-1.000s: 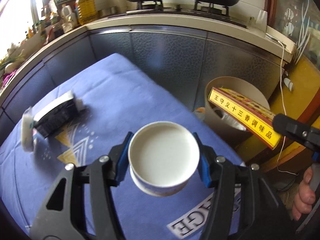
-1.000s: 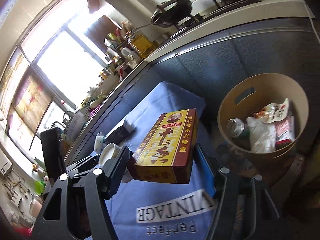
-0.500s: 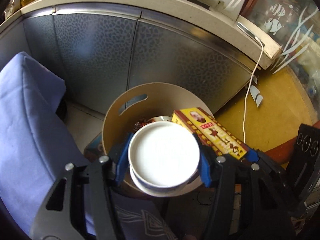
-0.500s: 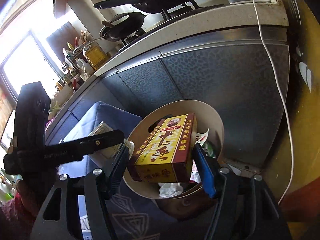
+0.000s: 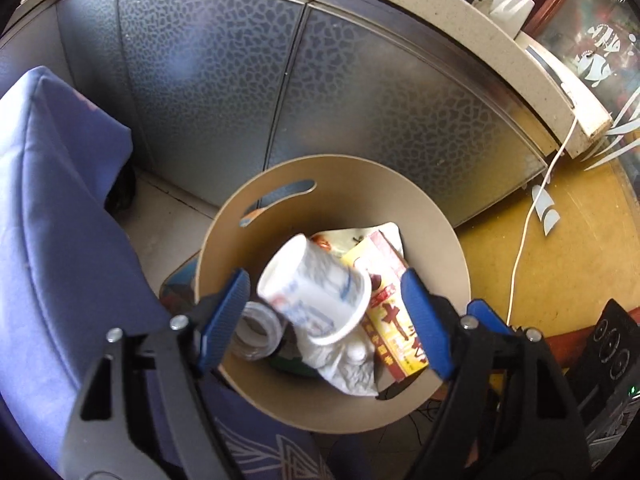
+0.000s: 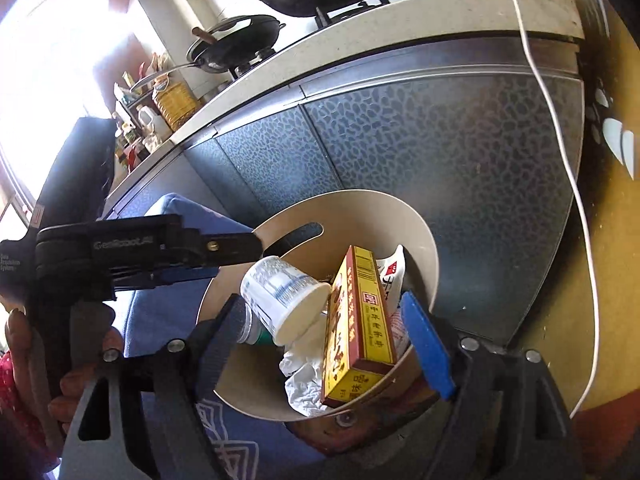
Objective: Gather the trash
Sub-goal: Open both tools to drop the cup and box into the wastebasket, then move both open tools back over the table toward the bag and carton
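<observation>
Both tools are held over the tan bin (image 5: 448,240), each with its jaws spread wide and nothing gripped. The left tool (image 5: 326,312) frames the white paper cup (image 5: 316,292), which is tipped on its side among the trash, its long axis slanted, mouth toward the lower right (base up-left). Under the right tool (image 6: 324,336) the yellow-and-red box (image 6: 358,328) is seen standing nearly on end inside the bin, leaned against crumpled white paper (image 6: 304,384). A blue cloth (image 5: 52,208) is draped beside the bin.

left tool (image 6: 120,256) reads "genrobot.ai".
</observation>
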A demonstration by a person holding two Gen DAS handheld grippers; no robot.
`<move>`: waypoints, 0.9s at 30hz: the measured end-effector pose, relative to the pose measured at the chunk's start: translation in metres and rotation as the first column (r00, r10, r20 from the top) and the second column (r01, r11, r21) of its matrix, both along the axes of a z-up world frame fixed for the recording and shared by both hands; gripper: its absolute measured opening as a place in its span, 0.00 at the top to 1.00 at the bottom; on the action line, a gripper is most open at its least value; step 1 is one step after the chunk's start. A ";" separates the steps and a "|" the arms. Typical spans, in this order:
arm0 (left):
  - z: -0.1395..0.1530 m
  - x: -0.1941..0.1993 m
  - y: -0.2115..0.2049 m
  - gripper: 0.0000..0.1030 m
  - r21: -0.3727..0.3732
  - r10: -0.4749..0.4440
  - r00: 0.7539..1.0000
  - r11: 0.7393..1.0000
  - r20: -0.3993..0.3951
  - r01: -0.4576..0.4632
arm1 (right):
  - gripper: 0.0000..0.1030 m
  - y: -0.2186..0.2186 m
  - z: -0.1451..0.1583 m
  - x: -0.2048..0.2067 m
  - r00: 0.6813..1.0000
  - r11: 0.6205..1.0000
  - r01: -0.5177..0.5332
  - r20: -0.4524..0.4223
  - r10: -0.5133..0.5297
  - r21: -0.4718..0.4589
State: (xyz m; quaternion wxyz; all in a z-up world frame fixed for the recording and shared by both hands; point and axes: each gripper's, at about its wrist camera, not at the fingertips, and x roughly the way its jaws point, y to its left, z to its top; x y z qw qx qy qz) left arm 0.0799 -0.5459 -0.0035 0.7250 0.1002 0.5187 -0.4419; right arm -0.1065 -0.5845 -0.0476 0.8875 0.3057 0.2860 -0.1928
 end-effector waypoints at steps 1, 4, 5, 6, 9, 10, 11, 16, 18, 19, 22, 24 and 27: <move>0.002 0.000 0.006 0.27 -0.009 0.000 1.000 1.000 -0.001 0.000 | 0.23 0.001 0.001 -0.008 1.000 1.000 0.013 0.014 -0.013 0.008; 0.006 -0.002 0.028 0.27 -0.020 0.003 1.000 1.000 0.013 -0.003 | 0.23 0.006 0.010 -0.019 0.997 0.998 0.052 0.055 -0.053 0.021; 0.007 -0.004 0.036 0.27 -0.024 0.002 1.000 1.000 0.015 -0.002 | 0.23 0.009 0.014 -0.022 0.996 0.998 0.060 0.072 -0.061 0.023; 0.009 -0.005 0.045 0.27 -0.027 0.004 1.000 1.000 0.017 -0.003 | 0.23 0.012 0.019 -0.024 0.994 0.998 0.062 0.087 -0.064 0.025; 0.015 -0.011 0.076 0.27 -0.039 0.018 0.999 0.999 0.044 -0.016 | 0.23 0.024 0.034 -0.022 0.992 0.999 0.040 0.122 -0.041 0.017; 0.018 -0.013 0.089 0.27 -0.045 0.027 0.998 0.999 0.057 -0.025 | 0.23 0.030 0.040 -0.019 0.991 1.000 0.024 0.129 -0.025 0.010; 0.022 -0.015 0.103 0.27 -0.053 0.039 0.997 0.998 0.072 -0.036 | 0.23 0.037 0.045 -0.016 0.991 1.000 0.005 0.137 -0.006 0.003; 0.031 -0.017 0.190 0.27 -0.058 0.137 0.973 0.990 0.186 -0.128 | 0.23 0.074 0.068 0.008 0.979 0.994 -0.113 0.173 0.109 0.011; 0.034 -0.015 0.229 0.27 -0.045 0.191 0.951 0.982 0.244 -0.185 | 0.23 0.094 0.070 0.022 0.970 0.984 -0.174 0.182 0.163 0.043; 0.035 -0.013 0.248 0.27 -0.037 0.219 0.937 0.975 0.271 -0.218 | 0.23 0.105 0.069 0.031 0.964 0.976 -0.208 0.183 0.194 0.060; 0.040 0.004 0.310 0.27 -0.044 0.316 0.911 0.948 0.267 -0.316 | 0.23 0.141 0.063 0.055 0.943 0.947 -0.304 0.173 0.283 0.107; 0.043 0.023 0.352 0.27 -0.081 0.398 0.899 0.917 0.182 -0.390 | 0.23 0.166 0.054 0.072 0.928 0.919 -0.360 0.163 0.335 0.159; 0.052 0.053 0.411 0.21 -0.144 0.532 0.845 0.842 0.059 -0.520 | 0.23 0.199 0.044 0.092 0.906 0.879 -0.422 0.148 0.398 0.220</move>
